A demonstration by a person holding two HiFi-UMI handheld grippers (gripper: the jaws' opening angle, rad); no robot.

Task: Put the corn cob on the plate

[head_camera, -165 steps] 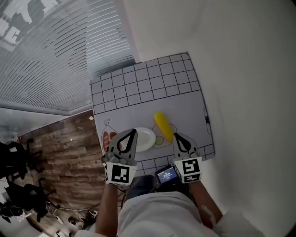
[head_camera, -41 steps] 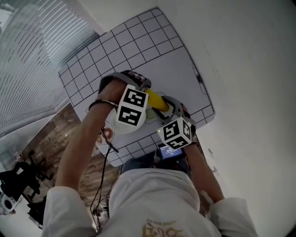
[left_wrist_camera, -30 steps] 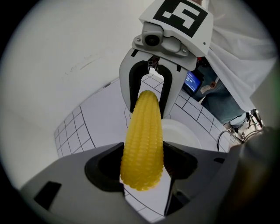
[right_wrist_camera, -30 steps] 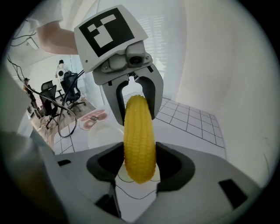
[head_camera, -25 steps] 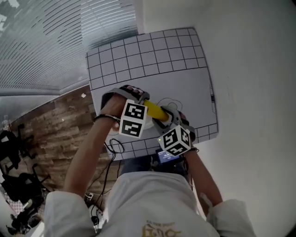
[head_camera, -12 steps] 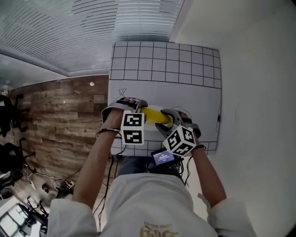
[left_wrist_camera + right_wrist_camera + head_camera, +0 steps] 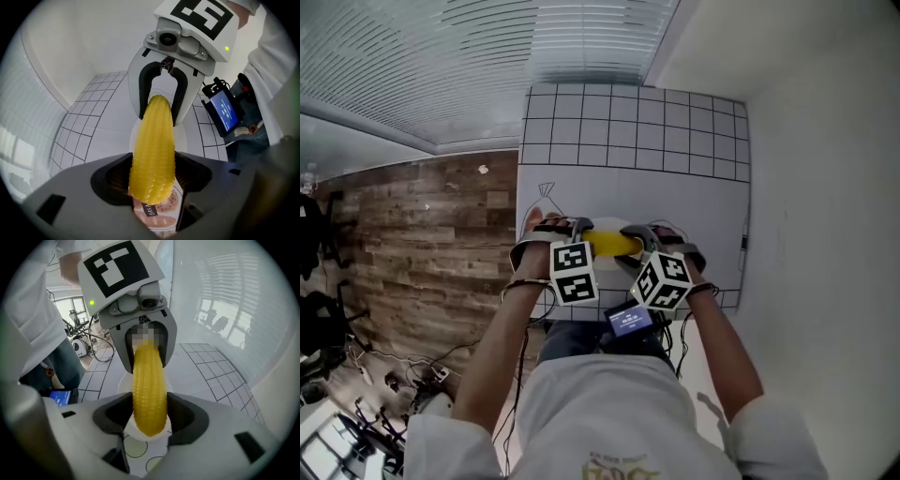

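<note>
Gridded worktop: corn cob, ends gripped by left tongs and right tongs; plate beneath both.

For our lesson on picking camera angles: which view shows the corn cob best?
The left gripper view: the corn cob runs nearly full length, kernel rows sharp, from the left gripper to the right gripper. The right gripper view comes close, but the far end is blurred. The head view shows only a short yellow stretch.
</note>
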